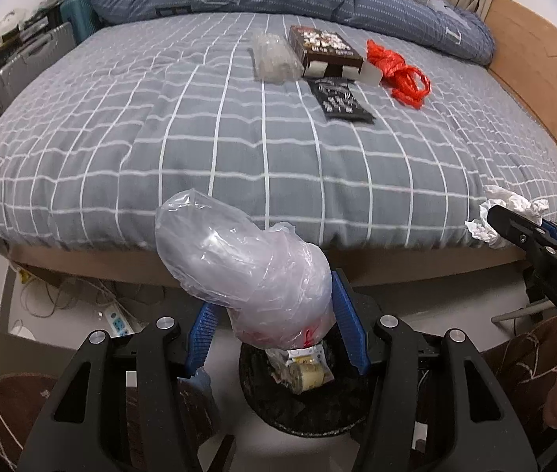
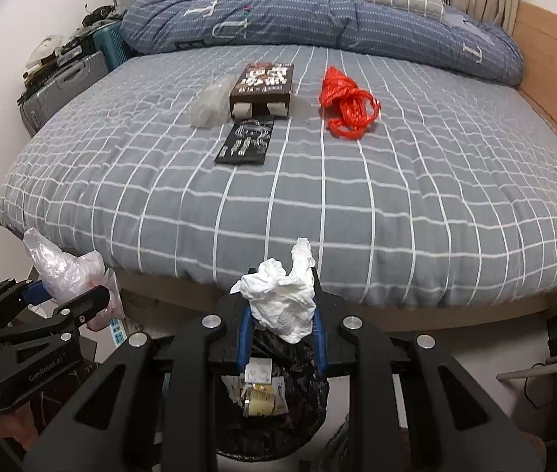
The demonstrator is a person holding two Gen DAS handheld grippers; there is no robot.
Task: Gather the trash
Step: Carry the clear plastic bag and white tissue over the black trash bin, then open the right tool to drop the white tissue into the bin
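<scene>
Left wrist view shows the left gripper (image 1: 274,328) pinching a puffy clear plastic bag (image 1: 239,263) right above the black-lined round trash bin (image 1: 302,413), which already holds scraps; the right gripper (image 2: 280,326) clamps a crumpled white tissue (image 2: 280,295) over that bin, neither yet dropped. Left on the grey checked bed (image 2: 317,204): a tangled red plastic string (image 2: 345,106), a brown cardboard box (image 2: 262,88), a flat black packet (image 2: 245,141) and a clear wrapper (image 2: 211,104), all well apart from both claws
</scene>
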